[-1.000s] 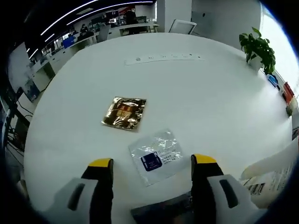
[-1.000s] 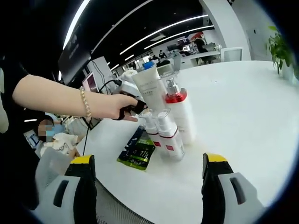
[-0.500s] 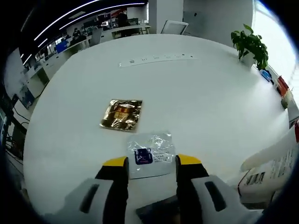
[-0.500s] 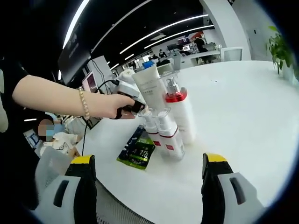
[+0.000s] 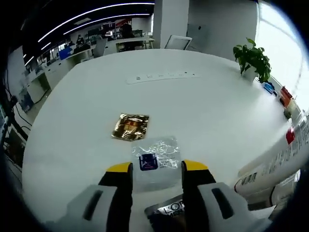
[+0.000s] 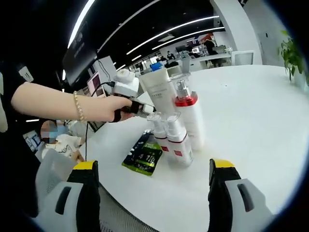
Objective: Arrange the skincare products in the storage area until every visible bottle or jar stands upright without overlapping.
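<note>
Four upright bottles [image 6: 176,125] stand clustered at centre frame on the white table [image 6: 251,121] beside a flat green sachet [image 6: 143,157]; right gripper [image 6: 153,171] jaws wide apart, empty; left gripper [image 5: 157,167] jaws narrowed about a clear sachet [image 5: 155,157], grip uncertain; gold sachet [image 5: 131,126] just beyond.
</note>
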A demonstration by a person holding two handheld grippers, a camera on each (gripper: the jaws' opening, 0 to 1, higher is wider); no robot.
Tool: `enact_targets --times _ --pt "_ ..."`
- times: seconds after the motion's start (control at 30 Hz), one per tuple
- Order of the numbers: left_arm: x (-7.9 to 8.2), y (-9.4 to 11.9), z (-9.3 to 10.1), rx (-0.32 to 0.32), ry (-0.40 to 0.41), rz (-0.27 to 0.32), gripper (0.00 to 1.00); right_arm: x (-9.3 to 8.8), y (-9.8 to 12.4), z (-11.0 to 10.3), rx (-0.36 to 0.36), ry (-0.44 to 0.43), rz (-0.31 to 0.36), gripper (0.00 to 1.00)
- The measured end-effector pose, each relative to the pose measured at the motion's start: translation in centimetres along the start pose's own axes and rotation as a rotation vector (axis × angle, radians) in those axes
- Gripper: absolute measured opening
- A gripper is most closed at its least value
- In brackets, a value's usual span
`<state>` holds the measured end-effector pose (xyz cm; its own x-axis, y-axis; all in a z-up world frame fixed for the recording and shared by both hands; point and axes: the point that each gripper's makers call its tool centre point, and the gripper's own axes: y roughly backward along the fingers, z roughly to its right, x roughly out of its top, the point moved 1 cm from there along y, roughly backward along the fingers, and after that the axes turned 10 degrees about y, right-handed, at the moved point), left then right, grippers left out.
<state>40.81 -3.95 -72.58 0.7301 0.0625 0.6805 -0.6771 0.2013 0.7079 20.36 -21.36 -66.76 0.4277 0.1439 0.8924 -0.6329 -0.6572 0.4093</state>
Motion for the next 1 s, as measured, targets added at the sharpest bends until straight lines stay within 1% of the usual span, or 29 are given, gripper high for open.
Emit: enact_targets --times 0.03,0.07,0.1,0.13,0.2,0.3,0.4,0.43,0.57,0.6,0.7,0.73,0.77,0.8,0.87,1.0 --pt "0.0 0.2 0.1 -0.008 0.007 0.007 0.34 0.0 0.0 -0.1 0.002 0.002 0.000 0.94" --pt "0.2 0.7 0.6 -0.020 0.002 0.013 0.34 0.1 0.0 -0.1 0.003 0.004 0.001 0.93" --pt "0.2 1.0 0.8 -0.022 0.000 0.019 0.34 0.2 0.1 0.0 -0.004 0.010 0.009 0.92" --pt "-0.6 1.6 0.7 -0.026 -0.012 0.028 0.34 0.4 0.2 0.0 -0.006 0.012 0.014 0.91" --pt "-0.8 2.2 0.5 -0.030 -0.033 0.041 0.34 0.5 0.2 -0.1 -0.005 0.005 0.020 0.91" --pt "-1.2 3.2 -0.1 -0.036 -0.036 0.057 0.34 0.3 0.2 -0.1 -0.003 0.008 0.009 0.90" --pt "-1.7 4.6 -0.2 -0.038 -0.019 0.075 0.34 0.5 0.2 -0.2 -0.007 0.022 0.014 0.88" --pt "-1.8 5.3 -0.2 -0.041 -0.013 0.081 0.34 0.5 0.2 -0.2 -0.009 0.026 0.018 0.87" --pt "-2.1 7.1 -0.4 -0.033 -0.027 0.110 0.34 0.6 0.2 -0.2 -0.006 0.032 0.018 0.86" --pt "-2.3 7.7 -0.3 -0.038 -0.030 0.117 0.34 0.6 0.2 -0.3 -0.004 0.031 0.018 0.86" --pt "-2.0 8.9 0.1 -0.048 -0.044 0.137 0.34 1.1 0.3 -0.2 0.005 -0.009 0.045 0.85" --pt "-2.2 9.8 0.4 -0.056 -0.043 0.149 0.34 1.2 0.3 -0.3 0.009 -0.030 0.055 0.84" --pt "-2.3 10.2 0.6 -0.062 -0.041 0.157 0.34 1.3 0.3 -0.3 0.009 -0.030 0.058 0.84" --pt "-3.0 10.7 0.4 -0.067 -0.044 0.159 0.34 1.3 0.3 -0.4 0.009 -0.026 0.060 0.83" --pt "-3.2 11.6 0.9 -0.075 -0.062 0.170 0.34 1.5 0.3 -0.6 0.014 -0.015 0.063 0.82" --pt "-3.8 12.9 1.3 -0.094 -0.074 0.188 0.34 1.9 0.1 -1.2 0.045 -0.024 0.074 0.79"
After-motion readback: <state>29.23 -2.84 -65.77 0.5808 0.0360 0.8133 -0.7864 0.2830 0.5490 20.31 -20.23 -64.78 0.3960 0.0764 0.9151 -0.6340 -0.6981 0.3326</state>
